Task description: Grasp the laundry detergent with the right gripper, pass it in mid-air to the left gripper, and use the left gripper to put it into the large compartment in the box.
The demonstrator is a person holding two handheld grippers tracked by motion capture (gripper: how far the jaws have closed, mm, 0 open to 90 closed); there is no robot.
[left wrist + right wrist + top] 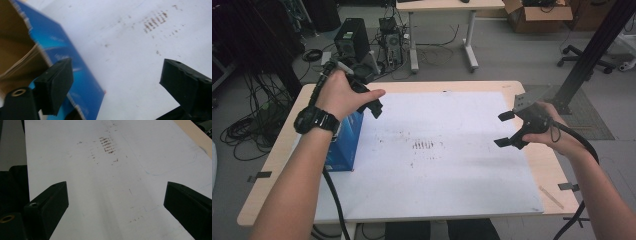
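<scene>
Two forearms are seen entering from the near edge of the high view, each bearing a hand-held gripper over a pale wooden counter (392, 86) that is covered by a smooth white sheet (452, 170) marked with faint brown scuffs. Nearest the left forearm, a blue cardboard box (346, 142) is stood upright on the left part of the sheet, its top flaps open and its plain brown inside shown in the left gripper view. The left hand-held gripper (371, 102) is held just above the far top edge of the box with its jaws spread wide and nothing between them; one pad is seen beside the box wall, apart from it. The right hand-held gripper (507, 129) is held well apart, over the right side of the sheet, jaws likewise wide and empty. The box appears to have just been set down and let go. The next move is judged to call for a clean withdrawal of the left jaws, so that the light, stiff box is not tipped. Beyond the counter, cables and computer cases (353, 40) are spread on the floor.
</scene>
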